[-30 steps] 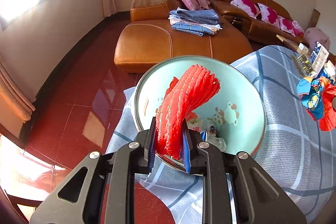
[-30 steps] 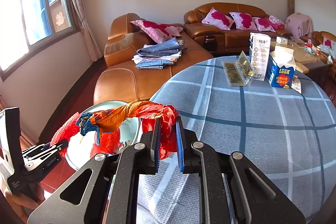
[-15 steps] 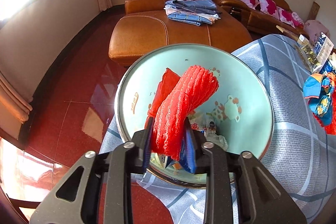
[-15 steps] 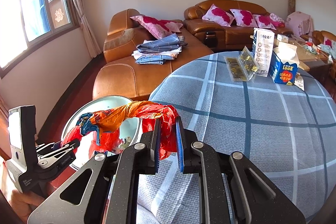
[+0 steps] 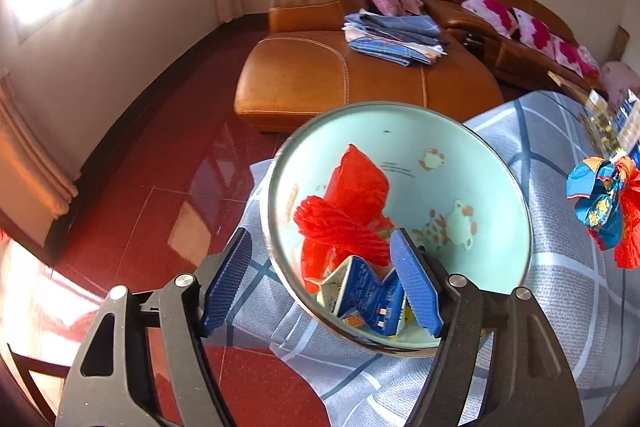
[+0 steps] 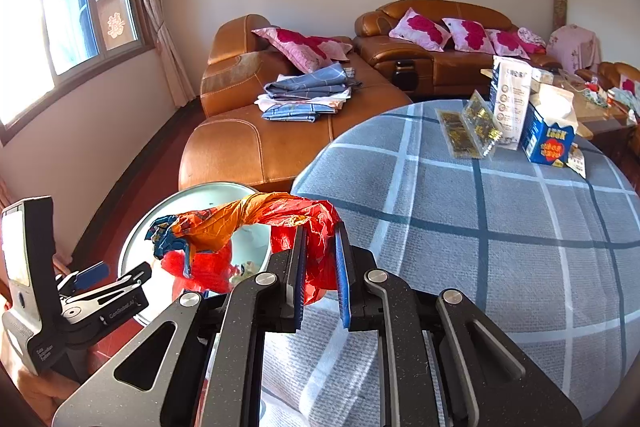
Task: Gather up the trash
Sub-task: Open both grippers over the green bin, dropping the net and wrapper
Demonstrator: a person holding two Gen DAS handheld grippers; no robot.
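Note:
A pale green basin [image 5: 460,167] stands at the left edge of the table, holding a red plastic bag [image 5: 356,183] and a crushed blue carton [image 5: 368,297]. A red mesh net [image 5: 340,227] lies in it between the fingers of my left gripper [image 5: 320,233]. The jaws are opening and the blue pads stand clear of the net. My right gripper [image 6: 320,239] is shut on a crumpled red, orange and blue wrapper bundle [image 6: 248,215]. It hangs above the table just right of the basin [image 6: 192,195].
The round table has a grey checked cloth [image 6: 480,227]. At its far right stand a blue box [image 6: 548,135], a white carton [image 6: 510,95] and gold packets [image 6: 468,131]. An orange leather sofa [image 6: 260,147] with folded clothes is behind, over a red tiled floor [image 5: 160,187].
My left gripper's jaws have spread wide and let go of the red mesh net, which now lies in the basin. The right gripper still holds its bundle in the same place.

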